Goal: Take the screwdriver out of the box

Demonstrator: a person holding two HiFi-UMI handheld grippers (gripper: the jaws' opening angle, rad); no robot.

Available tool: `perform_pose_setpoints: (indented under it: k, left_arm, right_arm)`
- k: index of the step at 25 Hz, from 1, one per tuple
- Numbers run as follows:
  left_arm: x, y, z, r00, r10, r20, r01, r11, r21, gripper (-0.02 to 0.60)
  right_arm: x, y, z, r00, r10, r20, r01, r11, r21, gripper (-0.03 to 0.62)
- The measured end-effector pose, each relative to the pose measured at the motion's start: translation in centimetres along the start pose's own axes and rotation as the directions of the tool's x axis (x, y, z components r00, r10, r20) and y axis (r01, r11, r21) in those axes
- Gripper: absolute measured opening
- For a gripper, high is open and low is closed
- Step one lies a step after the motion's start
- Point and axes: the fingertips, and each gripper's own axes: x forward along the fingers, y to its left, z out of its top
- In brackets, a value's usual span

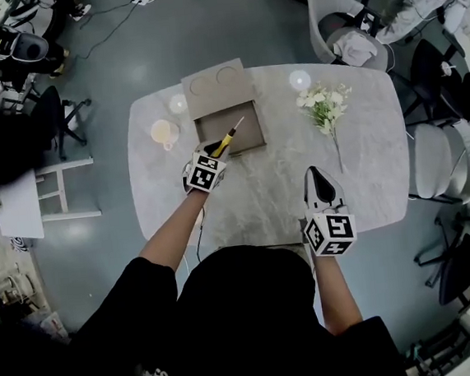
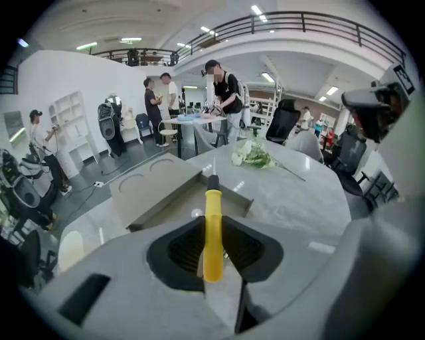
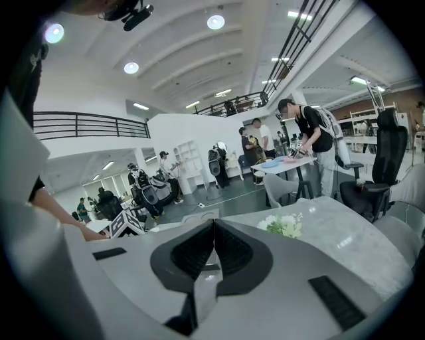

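A yellow-handled screwdriver (image 1: 229, 137) with a black collar and thin metal shaft is clamped by its handle in my left gripper (image 1: 214, 150), which is shut on it. It hangs above the near left corner of the open brown box (image 1: 251, 137), shaft pointing away over the tray. In the left gripper view the screwdriver (image 2: 212, 219) stands between the black pads (image 2: 178, 249), with the box (image 2: 174, 199) beyond it. My right gripper (image 1: 320, 183) hovers over the table's near right part, jaws shut with nothing in them; in the right gripper view its pads (image 3: 194, 251) meet.
The box's lid (image 1: 217, 88) lies just behind the tray. A yellowish cup (image 1: 164, 133) stands to the box's left, and small round glass items (image 1: 300, 79) sit at the back. White flowers (image 1: 324, 104) lie at the right. Chairs (image 1: 344, 36) ring the marble table (image 1: 366, 179).
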Motion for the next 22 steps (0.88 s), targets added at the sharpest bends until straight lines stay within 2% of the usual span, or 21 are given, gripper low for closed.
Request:
perform_pose_setpoints:
  k: [3,5,8,11,16,22]
  left_arm:
    - [-4.8,-1.2,0.8,0.995,0.008,0.102,-0.005,1.000,-0.029,0.089]
    - [-8.2,-2.1,0.6,0.985,0.015,0.172,0.000,0.997,-0.082,0.089]
    - [-14.2,-2.8,-0.4,0.960,0.054,0.275,-0.002,0.983,-0.184,0.089]
    - [-20.5,-3.4,-2.1,0.930,0.105,0.353,-0.031,0.977,-0.210,0.089]
    - [-29.3,-3.9,-6.5,0.884,0.195,0.425,-0.065,0.951,-0.302,0.089]
    - [-37.2,-3.9,-11.7,0.829,0.307,0.467,-0.115,0.912,-0.395,0.089]
  right_arm:
    - [-0.9,3.3,0.4,0.999,0.026,0.029,-0.025,0.999,-0.030,0.012]
    - [-2.0,5.7,0.4,0.998,0.041,0.040,-0.039,0.998,-0.052,0.012]
    - [-3.7,9.9,0.0,0.996,0.076,0.045,-0.072,0.994,-0.085,0.012]
    - [-5.3,14.4,-0.8,0.993,0.114,0.043,-0.108,0.988,-0.107,0.012]
    - [-7.0,21.2,-2.8,0.985,0.168,0.030,-0.161,0.972,-0.170,0.012]
    - [-8.8,26.7,-5.0,0.979,0.201,0.022,-0.189,0.951,-0.245,0.012]
